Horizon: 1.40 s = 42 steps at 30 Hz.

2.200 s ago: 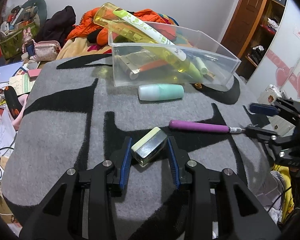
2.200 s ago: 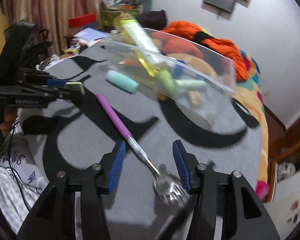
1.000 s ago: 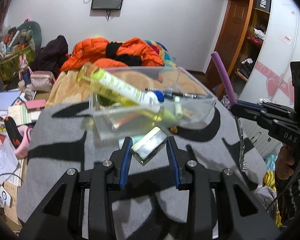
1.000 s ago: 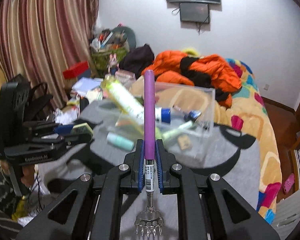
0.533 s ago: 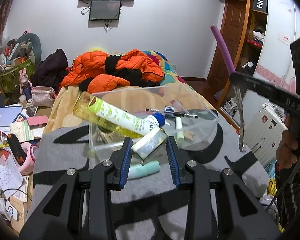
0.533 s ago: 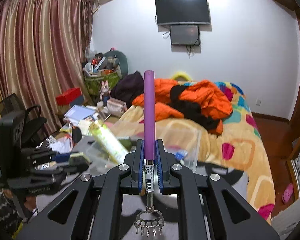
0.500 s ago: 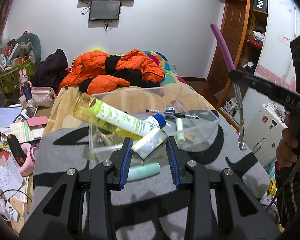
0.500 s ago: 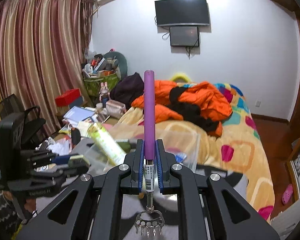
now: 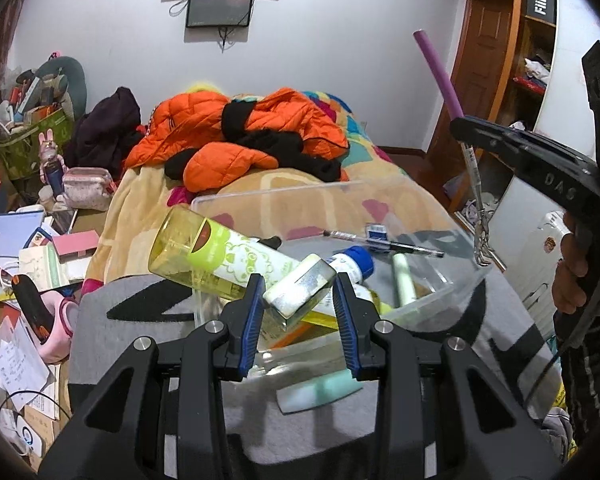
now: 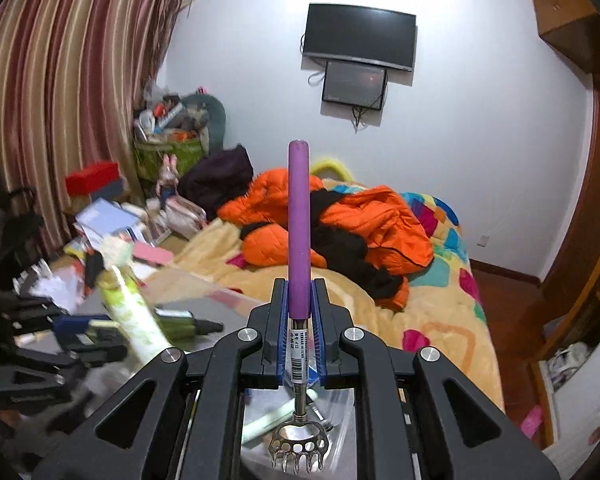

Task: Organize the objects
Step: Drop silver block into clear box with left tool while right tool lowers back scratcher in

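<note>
My left gripper (image 9: 298, 300) is shut on a small silver box with a pale green top (image 9: 300, 290), held over the near edge of a clear plastic bin (image 9: 300, 196). The bin holds a yellow bottle (image 9: 220, 256), a pen (image 9: 380, 238) and tubes. My right gripper (image 10: 299, 300) is shut on a purple-handled back scratcher (image 10: 299, 220), upright, claw end (image 10: 298, 446) down over the bin; it also shows in the left wrist view (image 9: 440, 72) at the bin's right end.
A mint green tube (image 9: 320, 390) lies on the grey and black blanket (image 9: 140, 312) in front of the bin. An orange jacket (image 9: 240, 128) lies on the bed behind. Clutter (image 9: 32, 248) fills the floor at left.
Both grippers closed on their objects and lifted them off the blanket. They have moved up and forward over the bin, the left one closer to its near wall.
</note>
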Tool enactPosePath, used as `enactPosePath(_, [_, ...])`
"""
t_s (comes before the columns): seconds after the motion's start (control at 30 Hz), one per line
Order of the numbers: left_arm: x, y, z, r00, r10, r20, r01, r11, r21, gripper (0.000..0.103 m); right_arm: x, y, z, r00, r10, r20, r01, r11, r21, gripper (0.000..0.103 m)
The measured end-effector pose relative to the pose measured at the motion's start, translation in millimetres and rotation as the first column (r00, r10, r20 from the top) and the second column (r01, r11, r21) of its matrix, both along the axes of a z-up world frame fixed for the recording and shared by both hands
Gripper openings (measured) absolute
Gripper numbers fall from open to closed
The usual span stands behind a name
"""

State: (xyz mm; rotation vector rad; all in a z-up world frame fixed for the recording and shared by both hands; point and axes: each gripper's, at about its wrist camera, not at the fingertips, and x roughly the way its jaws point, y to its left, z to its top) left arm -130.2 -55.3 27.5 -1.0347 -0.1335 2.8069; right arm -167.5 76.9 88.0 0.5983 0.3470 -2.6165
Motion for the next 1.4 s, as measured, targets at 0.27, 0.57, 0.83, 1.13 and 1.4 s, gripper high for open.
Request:
enactPosePath(0.27, [-12.3, -3.2, -16.7, 0.999, -0.009, 0.034, 0.01, 1.0, -0.016, 0.034, -17.3, -25.1, -38.0, 0.999, 0.018, 0.043, -0.023, 0.993, 0.117, 0.01])
enactPosePath(0.57, [-21.7, -10.0, -26.8, 0.997, -0.005, 0.075, 0.003, 1.0, 0.024, 0.034, -21.1, -44.6, -70.7, 0.986, 0.074, 0.149, -0.096, 0.984, 0.149, 0.011])
enactPosePath(0.83, [-8.2, -7.2, -20.6, 0.998, -0.021, 0.057, 0.019, 0.999, 0.035, 0.034, -28.6, -54.5, -82.6, 0.956, 0.126, 0.264, -0.159, 0.981, 0.108, 0.016])
enactPosePath(1.13, [12.7, 0.4, -6.1, 0.999, -0.029, 0.02, 0.029, 1.0, 0.011, 0.045, -17.4, -47.9, -77.7, 0.947, 0.137, 0.29, -0.161, 0.985, 0.061, 0.021])
enactPosePath(1.4, [31.4, 3.0, 5.1, 1.0, -0.025, -0.013, 0.025, 1.0, -0.001, 0.052, 11.8, -25.2, -53.7, 0.956, 0.127, 0.264, -0.13, 0.991, -0.004, 0.044])
